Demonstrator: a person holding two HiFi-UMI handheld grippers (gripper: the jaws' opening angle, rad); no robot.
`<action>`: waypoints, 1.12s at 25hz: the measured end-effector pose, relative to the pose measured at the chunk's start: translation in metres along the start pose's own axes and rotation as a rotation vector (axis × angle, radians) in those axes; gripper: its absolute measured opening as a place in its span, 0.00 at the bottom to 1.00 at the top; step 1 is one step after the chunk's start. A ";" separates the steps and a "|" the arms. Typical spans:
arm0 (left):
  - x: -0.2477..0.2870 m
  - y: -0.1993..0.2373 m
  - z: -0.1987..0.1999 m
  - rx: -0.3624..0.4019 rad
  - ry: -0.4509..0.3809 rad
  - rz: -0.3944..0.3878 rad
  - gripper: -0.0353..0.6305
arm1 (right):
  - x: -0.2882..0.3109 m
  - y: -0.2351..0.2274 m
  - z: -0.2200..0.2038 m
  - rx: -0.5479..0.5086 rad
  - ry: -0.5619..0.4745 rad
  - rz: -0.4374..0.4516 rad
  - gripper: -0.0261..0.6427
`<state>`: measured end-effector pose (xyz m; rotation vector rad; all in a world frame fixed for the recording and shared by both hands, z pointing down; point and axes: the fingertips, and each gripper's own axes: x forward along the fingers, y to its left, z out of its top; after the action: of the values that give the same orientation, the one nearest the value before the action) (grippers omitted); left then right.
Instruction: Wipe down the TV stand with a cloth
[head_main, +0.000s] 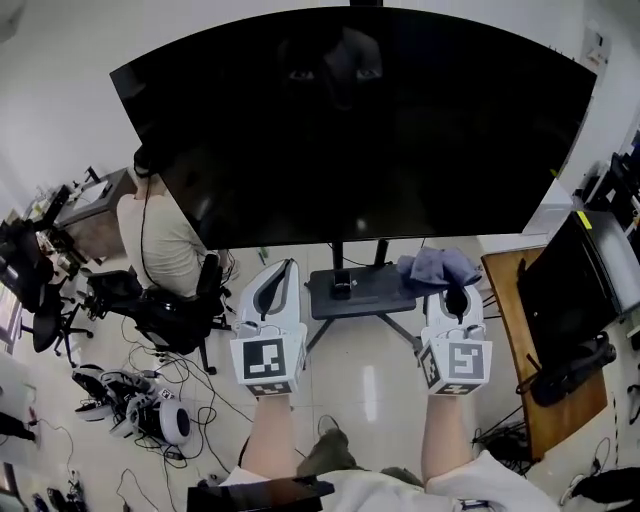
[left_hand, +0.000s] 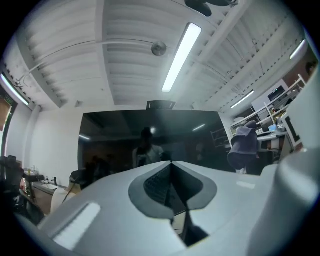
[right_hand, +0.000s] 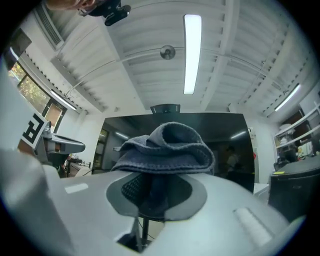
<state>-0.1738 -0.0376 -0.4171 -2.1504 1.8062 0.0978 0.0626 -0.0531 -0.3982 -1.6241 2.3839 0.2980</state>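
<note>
While held up toward the screen, right gripper: jaws pinching a bunched grey cloth that bulges above the tips.
left gripper: jaws pressed together, nothing between them.
cloth place: draped over the right gripper's tips, by the right end of the TV stand shelf.
TV stand: dark shelf and pole between both grippers, legs spread on the pale floor.
surroundings: person seated on an office chair at left, cables below; wooden table at right.
</note>
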 end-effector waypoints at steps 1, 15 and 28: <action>-0.021 -0.007 0.008 0.000 -0.002 0.009 0.23 | -0.020 0.001 0.010 0.003 -0.001 0.008 0.13; -0.236 -0.164 0.071 -0.054 0.052 -0.020 0.23 | -0.271 -0.010 0.087 0.013 0.029 0.053 0.13; -0.324 -0.189 0.186 -0.032 0.008 -0.008 0.23 | -0.369 0.000 0.199 -0.016 0.008 0.043 0.13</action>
<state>-0.0245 0.3497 -0.4687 -2.1829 1.8119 0.1179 0.2095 0.3321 -0.4731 -1.5855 2.4316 0.3198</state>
